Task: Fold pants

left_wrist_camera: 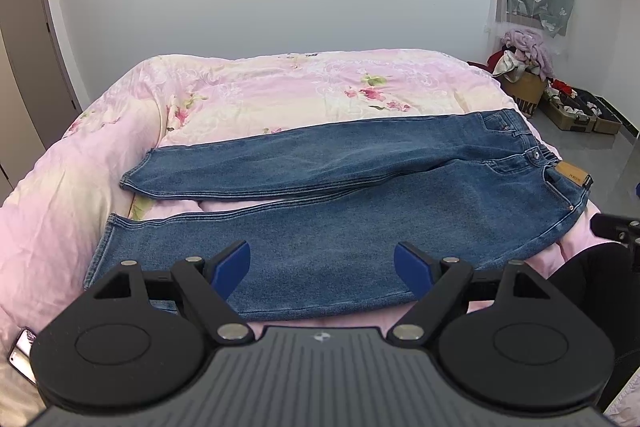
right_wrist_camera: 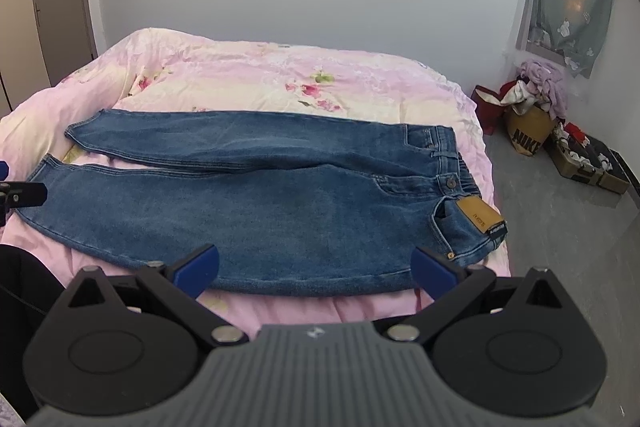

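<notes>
Denim jeans [left_wrist_camera: 320, 195] lie flat, both grippers [left_wrist_camera: 322, 267] [right_wrist_camera: 316, 269] spread wide, empty — pinch quilt [left_wrist_camera: 260, 87] too and your fold drags.

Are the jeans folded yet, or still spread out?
Spread out, not folded. The jeans lie flat on the pink bedspread, both legs side by side with a gap between them, waistband to the right. Neither gripper holds them.
</notes>
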`<action>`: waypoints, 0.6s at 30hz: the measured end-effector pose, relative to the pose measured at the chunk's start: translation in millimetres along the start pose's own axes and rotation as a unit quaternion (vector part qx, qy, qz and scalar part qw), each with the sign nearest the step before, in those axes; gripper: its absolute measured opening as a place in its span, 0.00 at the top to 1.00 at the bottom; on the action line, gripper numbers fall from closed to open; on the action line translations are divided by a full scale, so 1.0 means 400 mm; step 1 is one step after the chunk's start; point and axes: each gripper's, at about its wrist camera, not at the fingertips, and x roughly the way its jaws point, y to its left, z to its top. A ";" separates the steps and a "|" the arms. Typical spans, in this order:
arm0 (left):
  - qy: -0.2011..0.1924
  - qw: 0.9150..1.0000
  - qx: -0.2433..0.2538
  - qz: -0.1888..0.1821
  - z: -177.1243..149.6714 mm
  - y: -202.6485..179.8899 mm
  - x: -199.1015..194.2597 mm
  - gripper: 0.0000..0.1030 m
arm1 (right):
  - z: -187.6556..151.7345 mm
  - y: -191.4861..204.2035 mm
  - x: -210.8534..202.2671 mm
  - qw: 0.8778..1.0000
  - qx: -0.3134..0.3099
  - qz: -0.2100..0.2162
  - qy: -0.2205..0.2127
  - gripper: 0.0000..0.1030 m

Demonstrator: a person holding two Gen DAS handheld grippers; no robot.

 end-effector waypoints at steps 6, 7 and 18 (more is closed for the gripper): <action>0.011 0.999 0.031 0.010 0.008 0.026 0.031 0.16 | -0.005 -0.014 0.022 0.998 -0.048 0.028 -0.021 0.05; 0.014 0.999 0.036 0.012 0.007 0.027 0.039 0.24 | -0.005 -0.021 0.032 0.998 -0.051 0.031 -0.015 0.07; 0.038 0.994 0.101 -0.002 -0.019 0.035 0.163 0.54 | -0.003 -0.095 0.212 0.983 -0.174 0.015 0.053 0.47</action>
